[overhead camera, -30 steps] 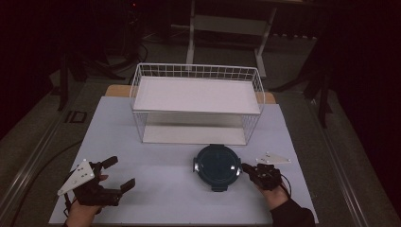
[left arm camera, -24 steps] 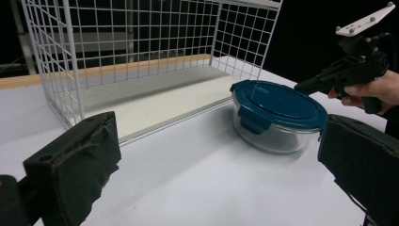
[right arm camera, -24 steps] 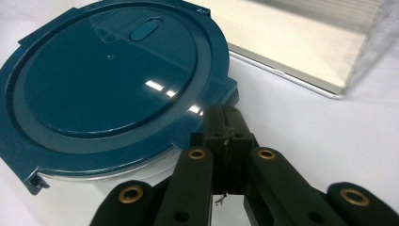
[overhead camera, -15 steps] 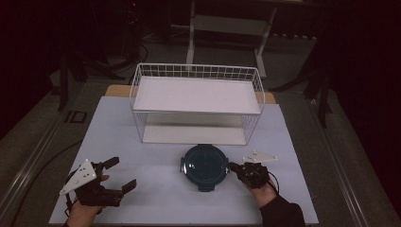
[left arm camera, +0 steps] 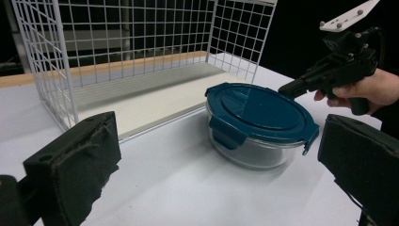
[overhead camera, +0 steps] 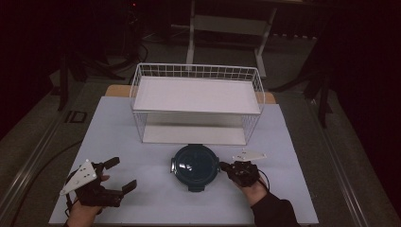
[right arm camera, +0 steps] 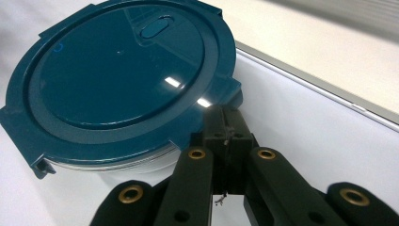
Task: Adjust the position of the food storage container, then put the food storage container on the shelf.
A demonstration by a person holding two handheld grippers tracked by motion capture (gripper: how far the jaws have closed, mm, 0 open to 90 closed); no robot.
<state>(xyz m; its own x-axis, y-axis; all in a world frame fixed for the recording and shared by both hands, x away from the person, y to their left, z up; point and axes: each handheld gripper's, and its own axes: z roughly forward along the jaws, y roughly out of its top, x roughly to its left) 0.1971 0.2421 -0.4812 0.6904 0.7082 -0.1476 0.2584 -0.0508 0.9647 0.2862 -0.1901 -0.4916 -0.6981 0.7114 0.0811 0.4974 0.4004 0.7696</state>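
Note:
A round glass container with a dark teal clip lid [overhead camera: 195, 165] [left arm camera: 256, 110] [right arm camera: 122, 80] stands on the white table, just in front of the wire rack. My right gripper [overhead camera: 222, 166] [right arm camera: 225, 115] is shut with nothing between its jaws. Its tips rest against the lid's right edge by a clip tab. In the left gripper view the right gripper [left arm camera: 283, 89] reaches the lid's far rim from the right. My left gripper [overhead camera: 124, 173] [left arm camera: 219, 155] stands open at the table's front left, well short of the container, with nothing in it.
A white wire rack [overhead camera: 196, 71] [left arm camera: 141, 47] with a flat upper shelf and a white base board stands across the back of the table [overhead camera: 302, 189]. Dark floor and stand legs lie beyond the table's edges.
The right gripper has moved left with its tips on the container, and the container has slid left along the table. The left gripper has stayed put.

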